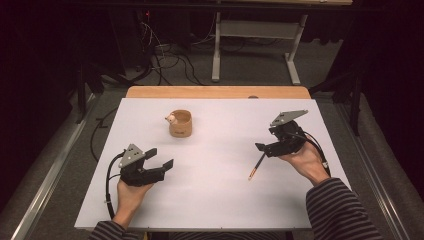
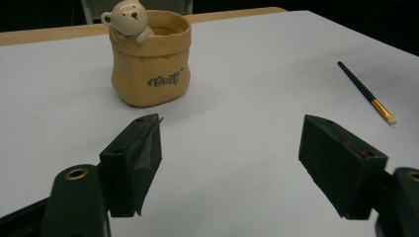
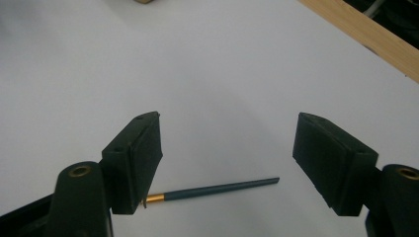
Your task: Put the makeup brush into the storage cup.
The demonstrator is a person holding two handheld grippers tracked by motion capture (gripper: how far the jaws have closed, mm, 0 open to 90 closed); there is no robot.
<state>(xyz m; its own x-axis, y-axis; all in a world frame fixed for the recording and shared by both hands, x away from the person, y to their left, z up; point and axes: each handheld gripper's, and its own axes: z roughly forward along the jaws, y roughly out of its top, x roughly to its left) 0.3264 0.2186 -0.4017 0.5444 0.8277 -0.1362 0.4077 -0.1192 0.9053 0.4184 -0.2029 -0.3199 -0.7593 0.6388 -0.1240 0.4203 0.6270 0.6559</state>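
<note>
A tan ceramic pot [image 1: 180,123] with a small bear figure on its rim stands at the back middle of the white board; in the left gripper view the pot [image 2: 150,64] is ahead of the jaws. A dark-handled paintbrush [image 1: 257,166] lies flat on the board at the right. My right gripper [image 1: 260,146] hovers just above it, open, and in the right gripper view the paintbrush [image 3: 217,189] lies on the board beneath the jaws of the right gripper [image 3: 227,148], untouched. My left gripper [image 1: 161,157] is open and empty at the front left, shown as the left gripper [image 2: 232,148] with the paintbrush [image 2: 368,94] far right.
The white board [image 1: 215,200] lies on a wooden table [image 1: 218,92] whose edge shows at the back. Beyond it are a dark floor, cables and a white table frame [image 1: 255,45]. A metal rail [image 1: 45,175] runs along the left.
</note>
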